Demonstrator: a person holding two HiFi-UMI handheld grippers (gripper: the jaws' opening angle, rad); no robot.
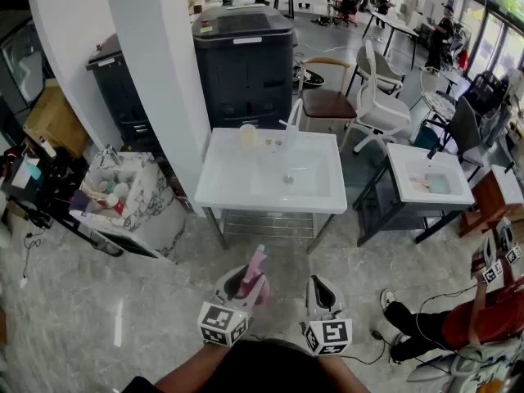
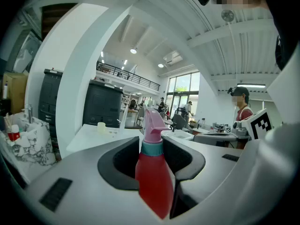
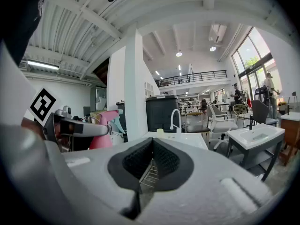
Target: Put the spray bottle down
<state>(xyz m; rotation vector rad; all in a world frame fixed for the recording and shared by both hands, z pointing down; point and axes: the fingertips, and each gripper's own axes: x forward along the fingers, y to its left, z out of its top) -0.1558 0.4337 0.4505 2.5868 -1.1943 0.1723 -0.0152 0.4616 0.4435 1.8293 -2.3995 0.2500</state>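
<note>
Held in mid-air over the floor (image 1: 82,318), the left gripper (image 1: 246,287) has its jaws half spread and pinching the only spray bottle (image 1: 253,268), red, nozzle up, before the nearer of two white sinks (image 1: 270,188). The right gripper (image 1: 322,291), jaws pressed together, carries nothing.

Holding spray bottle (image 2: 152,177) in my left gripper (image 1: 244,285): red body, teal collar, pink trigger head. Upright, body clamped between jaws, head poking above them. Hangs over floor (image 1: 123,301), short of white sink's (image 1: 270,207) near edge.
</note>
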